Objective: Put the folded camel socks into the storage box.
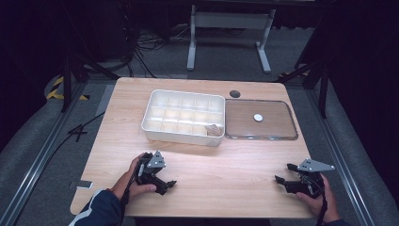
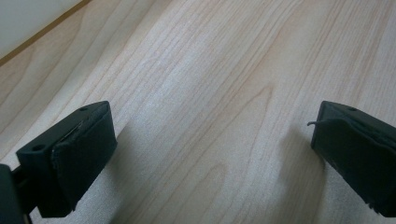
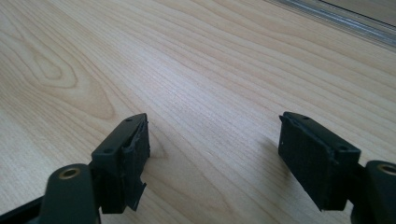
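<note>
A white compartment box sits at the back middle of the wooden table. One small tan object lies in its front right compartment. To its right a clear flat lid rests on the table with a small white disc on it. My left gripper rests low at the front left, open, jaws wide with bare wood between them. My right gripper rests at the front right, open too, nothing between its jaws.
A dark round hole marks the table behind the lid. The white box wall shows at the left gripper view's top left, the lid's edge at the right gripper view's top right. A white desk frame and cables stand on the floor beyond.
</note>
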